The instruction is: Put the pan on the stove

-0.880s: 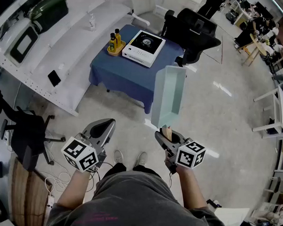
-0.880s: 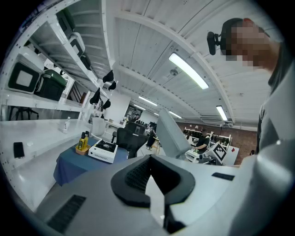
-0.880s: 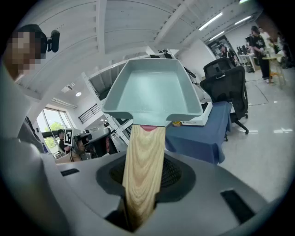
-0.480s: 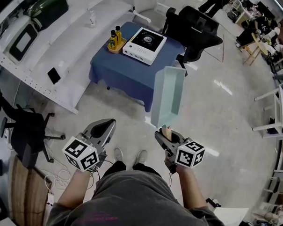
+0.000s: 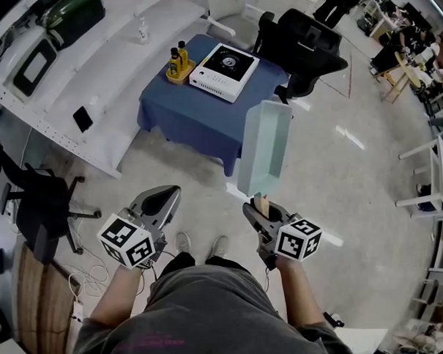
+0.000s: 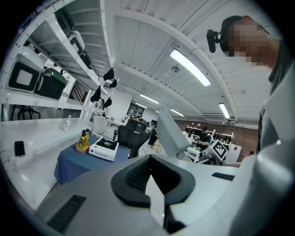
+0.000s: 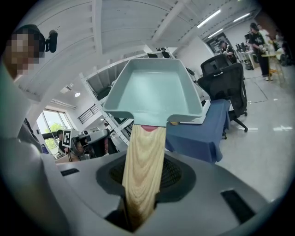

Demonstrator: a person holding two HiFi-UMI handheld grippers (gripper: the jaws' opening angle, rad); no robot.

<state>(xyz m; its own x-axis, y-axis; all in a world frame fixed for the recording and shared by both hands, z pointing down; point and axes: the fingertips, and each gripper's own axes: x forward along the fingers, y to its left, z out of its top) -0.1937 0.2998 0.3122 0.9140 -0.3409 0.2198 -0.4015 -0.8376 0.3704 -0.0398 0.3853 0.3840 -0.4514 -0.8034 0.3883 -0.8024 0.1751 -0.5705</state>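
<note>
A pale green rectangular pan (image 5: 264,147) with a wooden handle (image 7: 144,166) sticks out ahead of me, held in the air over the floor. My right gripper (image 5: 260,212) is shut on that handle, and the pan's tray (image 7: 154,90) fills the right gripper view. The white single-burner stove (image 5: 225,71) stands on a blue-clothed table (image 5: 193,119) some way ahead, apart from the pan. It also shows small in the left gripper view, as the stove (image 6: 103,149). My left gripper (image 5: 162,201) hangs at my left, its jaws shut with nothing between them (image 6: 154,184).
A yellow tray with two bottles (image 5: 178,64) stands beside the stove. A black office chair (image 5: 303,40) is behind the table's right side. A long white shelf unit (image 5: 93,83) runs along the left, with another black chair (image 5: 43,206) and cables on the floor near it.
Both grippers keep their places and their grips. The table and stove sit very slightly higher and further left in the head view.
</note>
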